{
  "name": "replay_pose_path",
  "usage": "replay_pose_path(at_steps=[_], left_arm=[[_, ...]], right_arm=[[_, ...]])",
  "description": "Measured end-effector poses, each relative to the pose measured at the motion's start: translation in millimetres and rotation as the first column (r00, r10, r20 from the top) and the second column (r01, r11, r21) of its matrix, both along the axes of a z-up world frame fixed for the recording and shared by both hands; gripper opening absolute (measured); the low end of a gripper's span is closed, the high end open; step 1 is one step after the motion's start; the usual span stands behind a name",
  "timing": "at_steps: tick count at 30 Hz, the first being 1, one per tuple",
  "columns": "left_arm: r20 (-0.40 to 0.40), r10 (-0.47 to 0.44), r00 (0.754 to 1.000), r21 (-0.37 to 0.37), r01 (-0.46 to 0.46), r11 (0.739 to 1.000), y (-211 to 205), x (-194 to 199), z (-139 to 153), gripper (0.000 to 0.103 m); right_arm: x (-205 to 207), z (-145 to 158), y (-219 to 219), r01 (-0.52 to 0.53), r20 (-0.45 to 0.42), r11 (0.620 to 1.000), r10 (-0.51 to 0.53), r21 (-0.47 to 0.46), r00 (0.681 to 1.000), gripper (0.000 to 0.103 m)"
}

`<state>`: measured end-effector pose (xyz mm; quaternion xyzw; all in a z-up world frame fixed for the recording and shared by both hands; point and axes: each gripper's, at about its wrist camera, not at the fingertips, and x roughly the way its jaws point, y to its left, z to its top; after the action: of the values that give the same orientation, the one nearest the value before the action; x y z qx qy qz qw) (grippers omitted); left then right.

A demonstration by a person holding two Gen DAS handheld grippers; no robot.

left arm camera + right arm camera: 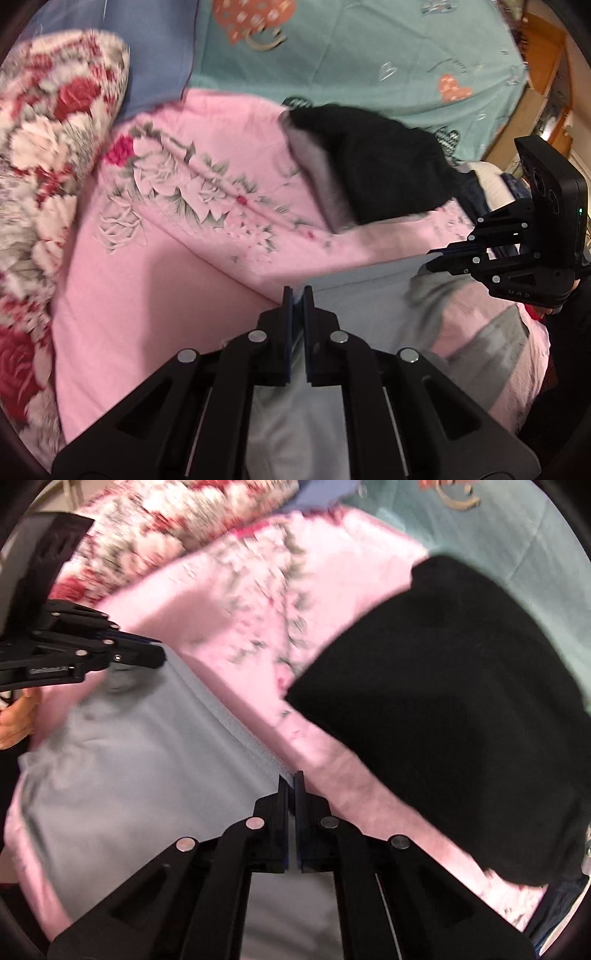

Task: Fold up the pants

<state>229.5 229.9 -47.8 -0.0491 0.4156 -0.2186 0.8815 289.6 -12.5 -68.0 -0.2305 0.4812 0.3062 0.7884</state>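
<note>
Light grey pants [365, 284] [122, 760] are stretched between my two grippers over a pink floral quilt [177, 229]. My left gripper [298, 295] is shut on one corner of the pants' edge; it also shows in the right wrist view [159, 653], at the far left. My right gripper [290, 779] is shut on the other corner; it shows in the left wrist view [436, 254] at the right. The cloth hangs below the taut top edge.
A folded black garment [373, 162] [454, 709] lies on the quilt [240, 627] beyond the pants. A red and white floral pillow [48, 155] is at the left. A teal sheet [369, 55] covers the bed behind. A wooden cabinet [546, 74] stands far right.
</note>
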Motion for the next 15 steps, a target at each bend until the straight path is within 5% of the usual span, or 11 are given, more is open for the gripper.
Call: replay_pose_path(at_steps=[6,11,12,13,15], left_arm=[[0.031,-0.017,0.999,-0.001,0.017,1.000,0,-101,3,0.005],[-0.076,-0.030,0.997,0.043,0.033,0.999,-4,-143,-42,0.011],[-0.086,-0.021,0.996,0.055,0.026,0.998,-3,-150,-49,0.024],[-0.092,-0.019,0.996,0.046,0.023,0.999,-1,-155,-52,0.054],[-0.078,0.007,0.997,-0.021,-0.008,1.000,11,-167,-50,0.090]], right_arm=[[-103,49,-11,-0.075,0.003,0.995,0.075,0.069,0.997,0.002],[-198,25,1,-0.137,-0.051,0.989,0.140,0.045,0.989,0.002],[-206,12,4,-0.130,-0.071,0.991,0.132,0.037,0.989,0.002],[-215,0,8,-0.123,-0.085,0.992,0.125,0.027,0.989,0.002],[-227,-27,12,-0.105,-0.126,0.994,0.106,0.016,0.986,0.002]])
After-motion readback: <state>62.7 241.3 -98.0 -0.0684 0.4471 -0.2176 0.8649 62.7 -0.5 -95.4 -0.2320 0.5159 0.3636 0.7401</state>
